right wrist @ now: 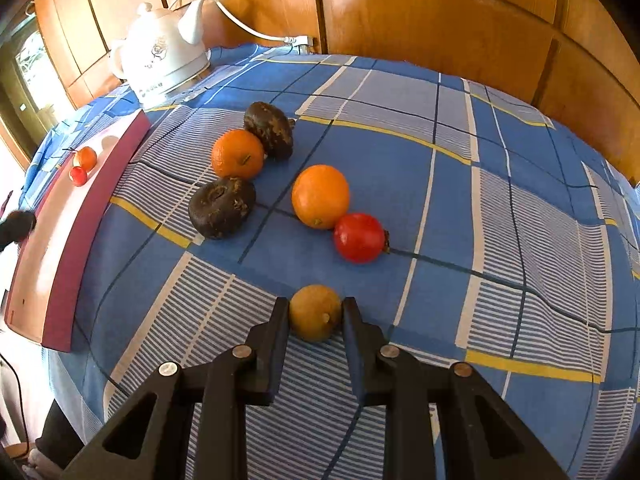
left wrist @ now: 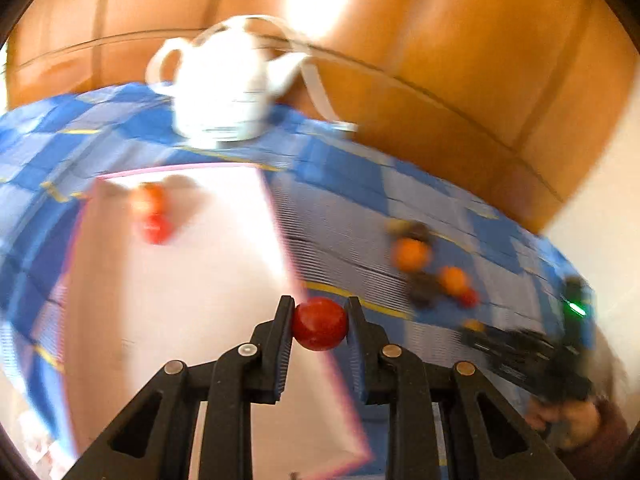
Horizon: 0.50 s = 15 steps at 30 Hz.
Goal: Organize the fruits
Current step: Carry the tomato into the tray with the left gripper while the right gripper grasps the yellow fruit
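The left gripper [left wrist: 319, 322] clamps a red fruit [left wrist: 319, 323] between its pads, above the edge of the white tray [left wrist: 180, 280] (this view is blurred). Two small fruits [left wrist: 152, 212] lie in the tray. The right gripper [right wrist: 315, 312] is closed on a yellow-brown fruit [right wrist: 315, 312] resting on the blue checked cloth [right wrist: 500, 220]. Beyond it lie two oranges [right wrist: 320, 196], two dark brown fruits [right wrist: 222, 208] and a red pomegranate [right wrist: 359, 238]; the nearer orange touches the pomegranate.

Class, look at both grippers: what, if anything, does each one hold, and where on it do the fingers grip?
Left gripper: small red fruit, by opposite sides. Right gripper: yellow-brown fruit, likewise.
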Available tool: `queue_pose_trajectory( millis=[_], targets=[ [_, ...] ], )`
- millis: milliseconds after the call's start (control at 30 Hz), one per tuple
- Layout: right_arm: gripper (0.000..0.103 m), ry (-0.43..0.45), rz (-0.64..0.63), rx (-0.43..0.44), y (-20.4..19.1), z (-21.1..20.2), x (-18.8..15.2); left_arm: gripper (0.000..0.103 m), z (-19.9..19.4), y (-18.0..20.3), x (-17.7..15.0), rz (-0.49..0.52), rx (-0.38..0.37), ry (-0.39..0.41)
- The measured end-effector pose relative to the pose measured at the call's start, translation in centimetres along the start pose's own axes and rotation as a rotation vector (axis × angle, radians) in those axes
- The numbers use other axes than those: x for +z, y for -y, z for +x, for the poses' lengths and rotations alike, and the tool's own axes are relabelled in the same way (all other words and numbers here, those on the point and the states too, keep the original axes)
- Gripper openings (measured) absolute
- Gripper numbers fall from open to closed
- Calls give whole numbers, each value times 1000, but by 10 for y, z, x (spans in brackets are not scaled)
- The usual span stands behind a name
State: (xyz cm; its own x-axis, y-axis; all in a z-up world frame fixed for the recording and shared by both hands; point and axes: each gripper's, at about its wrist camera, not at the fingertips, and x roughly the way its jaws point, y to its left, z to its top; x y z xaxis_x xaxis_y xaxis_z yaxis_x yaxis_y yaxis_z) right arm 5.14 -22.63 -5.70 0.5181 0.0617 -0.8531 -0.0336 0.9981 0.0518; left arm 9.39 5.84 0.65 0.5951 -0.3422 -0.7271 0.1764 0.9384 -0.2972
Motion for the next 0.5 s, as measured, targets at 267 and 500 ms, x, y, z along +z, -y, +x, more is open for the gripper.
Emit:
queue_pose_trajectory(
  millis=[267, 500],
  targets=[
    [26, 6, -4, 4, 1, -1, -1, 25, 29, -83, 18, -155, 255, -60],
    [26, 4, -13, -8, -2, -1, -1, 26, 35, -105, 18, -181, 337, -49]
  ],
)
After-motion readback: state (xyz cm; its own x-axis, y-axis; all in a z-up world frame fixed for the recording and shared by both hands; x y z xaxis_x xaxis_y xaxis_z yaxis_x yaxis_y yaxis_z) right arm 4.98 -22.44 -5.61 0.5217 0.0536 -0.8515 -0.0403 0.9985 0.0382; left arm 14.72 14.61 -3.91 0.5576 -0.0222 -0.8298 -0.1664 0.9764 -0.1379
